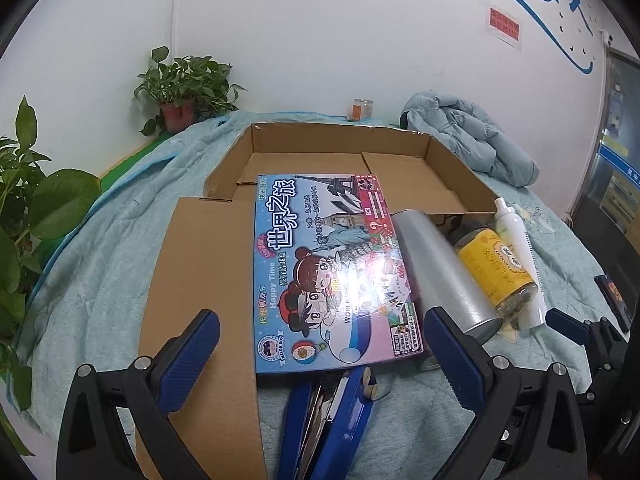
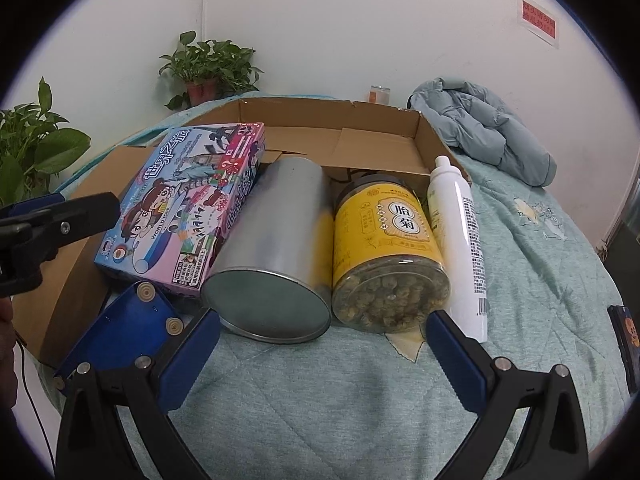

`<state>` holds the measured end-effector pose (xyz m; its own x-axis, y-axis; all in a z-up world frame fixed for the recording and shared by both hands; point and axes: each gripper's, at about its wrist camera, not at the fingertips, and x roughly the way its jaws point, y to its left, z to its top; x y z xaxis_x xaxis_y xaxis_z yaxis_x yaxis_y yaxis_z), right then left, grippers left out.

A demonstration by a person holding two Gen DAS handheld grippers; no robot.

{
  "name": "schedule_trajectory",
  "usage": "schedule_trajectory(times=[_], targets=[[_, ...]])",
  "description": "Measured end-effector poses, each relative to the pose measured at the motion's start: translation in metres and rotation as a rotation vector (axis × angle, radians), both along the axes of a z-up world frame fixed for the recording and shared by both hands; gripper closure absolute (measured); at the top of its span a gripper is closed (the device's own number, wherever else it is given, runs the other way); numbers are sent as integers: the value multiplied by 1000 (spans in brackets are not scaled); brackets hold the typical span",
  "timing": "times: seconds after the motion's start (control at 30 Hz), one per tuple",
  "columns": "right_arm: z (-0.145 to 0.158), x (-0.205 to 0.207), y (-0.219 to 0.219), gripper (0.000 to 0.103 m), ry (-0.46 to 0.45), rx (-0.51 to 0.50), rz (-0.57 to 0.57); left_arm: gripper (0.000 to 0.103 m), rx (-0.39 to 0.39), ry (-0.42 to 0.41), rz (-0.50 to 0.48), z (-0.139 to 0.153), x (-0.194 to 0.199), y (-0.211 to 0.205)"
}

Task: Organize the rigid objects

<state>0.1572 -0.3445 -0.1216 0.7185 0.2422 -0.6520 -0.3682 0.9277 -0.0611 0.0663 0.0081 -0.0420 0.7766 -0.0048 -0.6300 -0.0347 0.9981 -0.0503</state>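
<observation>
With both sets of jaws spread wide and gripping nothing, we stand at the start of a pick. The left gripper hovers over the near end of the game box, which lies flat, part on the folded-down flap of the cardboard box and part over its open interior. The right gripper faces the metal tin and the yellow jar, both lying on their sides on the quilted bed cover, touching each other, just in front of the cardboard box; the white bottle lies against the jar. A blue stapler sits beside the tin. We judge the cylinders liable to roll, so we should close across the body squarely. Both grippers pitch downward toward the objects, side by side
</observation>
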Motion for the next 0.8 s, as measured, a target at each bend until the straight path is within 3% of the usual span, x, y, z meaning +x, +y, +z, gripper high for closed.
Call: schedule_trajectory(times=[0.37,0.53,0.63,0.8], targets=[[-1,-5,14,1,35,28,79,0,-42,-2,13,-1,-8,24],[11,-18,21,1,36,165,199,0,-44,-5,31,1,-17,52],[17,-25,39,1,21,172,272,0,-81,2,60,2,-23,81],[18,-35,77,1,114,212,454,1,-204,62,137,-12,-33,138]])
